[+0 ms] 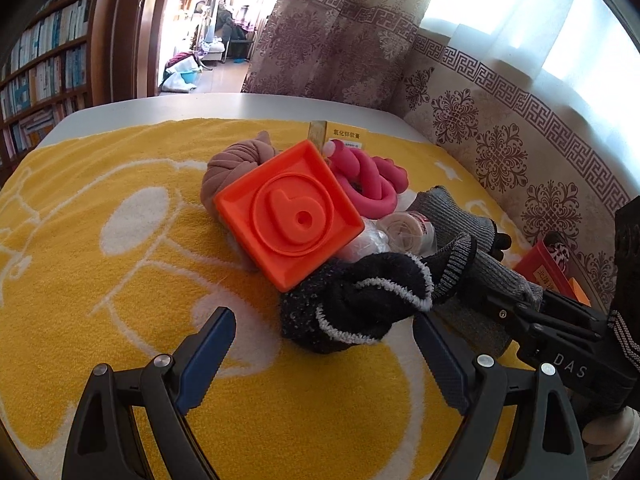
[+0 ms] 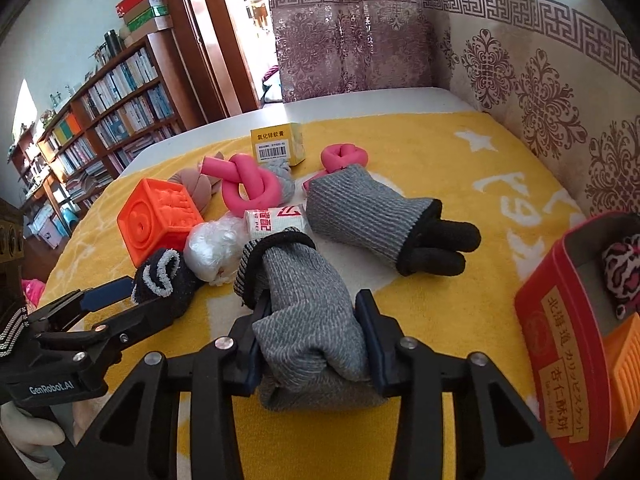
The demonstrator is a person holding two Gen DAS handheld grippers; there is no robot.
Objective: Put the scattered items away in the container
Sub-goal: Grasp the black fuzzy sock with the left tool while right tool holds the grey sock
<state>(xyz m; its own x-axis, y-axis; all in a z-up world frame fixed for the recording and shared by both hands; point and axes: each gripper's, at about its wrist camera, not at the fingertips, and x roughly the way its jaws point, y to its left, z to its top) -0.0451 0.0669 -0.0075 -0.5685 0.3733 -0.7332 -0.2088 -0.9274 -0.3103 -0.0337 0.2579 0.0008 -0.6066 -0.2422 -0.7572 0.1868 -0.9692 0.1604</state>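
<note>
1. Left wrist view: the left gripper (image 1: pixel 324 354) stands released, its jaws spread wide with nothing pressed between them, above the yellow towel (image 1: pixel 100 240).
2. Just ahead of its fingertips, toward the right finger, lies the knotted black sock (image 1: pixel 360 300) with a white fuzzy edge.
3. Beyond the sock the orange cube (image 1: pixel 290 214) sits tilted; behind it are a brown fabric knot (image 1: pixel 236 164) and a pink foam knot (image 1: pixel 370 184).
4. The right gripper (image 1: pixel 520 312) enters from the right edge, its fingers on the grey glove (image 1: pixel 500 276).
5. Right wrist view: the right gripper (image 2: pixel 312 328) is clenched on the grey glove (image 2: pixel 304 304), both pads pressing the knit, which bulges between them.
6. Straight ahead of it a second grey glove (image 2: pixel 368 212) with black fingertips lies flat on the towel (image 2: pixel 460 184).
7. The red tin container (image 2: pixel 568 332) stands at the right, well apart from this claw, with a leopard-print item (image 2: pixel 624 268) inside.
8. At the left, the left gripper (image 2: pixel 116 304) hangs open beside the black sock (image 2: pixel 164 284).
</note>
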